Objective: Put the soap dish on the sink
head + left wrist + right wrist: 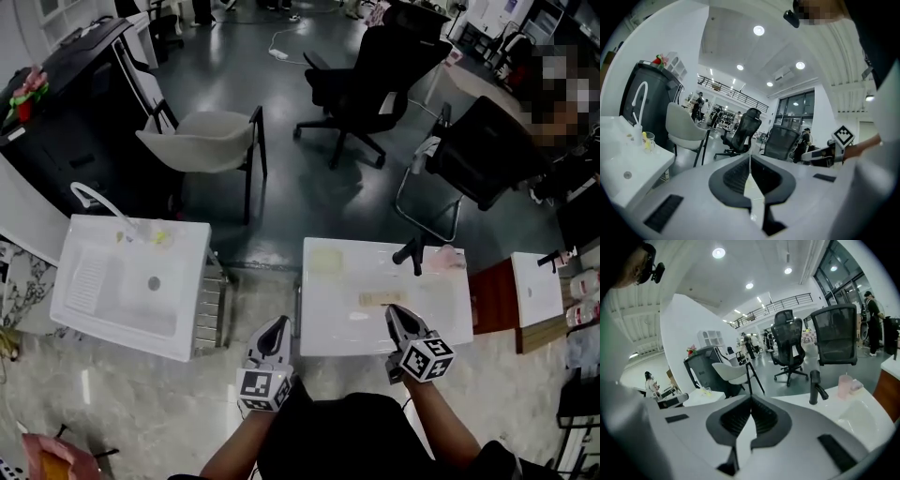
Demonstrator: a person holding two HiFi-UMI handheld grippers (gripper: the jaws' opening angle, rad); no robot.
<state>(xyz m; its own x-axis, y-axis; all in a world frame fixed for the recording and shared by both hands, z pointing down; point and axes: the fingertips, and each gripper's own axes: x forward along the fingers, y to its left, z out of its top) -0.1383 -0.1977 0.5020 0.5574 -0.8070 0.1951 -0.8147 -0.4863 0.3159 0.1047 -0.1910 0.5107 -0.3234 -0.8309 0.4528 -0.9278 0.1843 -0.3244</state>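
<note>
— Claws first: our right claw (394,317) has its jaws pressed together with nothing between them. Our left claw (279,326) is the same, closed and empty.

— Where does the soap dish sit from our right claw?

— We take the flat beige piece for the soap dish (380,298). It lies on the white sink (328,319), just past the right claw's tips and outside the jaws.

— Which edges do we have close by?

— The sink's near edge runs under our right claw. Our left claw hangs off the near left corner, over the floor strip between this sink and the wire rack (211,305). The rack is fixed to a second sink (122,281) further to the left claw's left.

— And ahead of us?

— Beyond the dish from the right claw, a black faucet (412,251) stands at the far edge. A pink cup (453,260) stands just to its right. Left of the dish we have open white surface, up to a pale square patch (325,261) near the far left corner.

— To the sides?

— Right of our right claw a brown cabinet (492,300) meets the sink's edge. Past the far edge the dark floor opens out. A white chair (202,141) stands ahead-left of our left claw. One black office chair (487,150) stands close behind the faucet.
</note>
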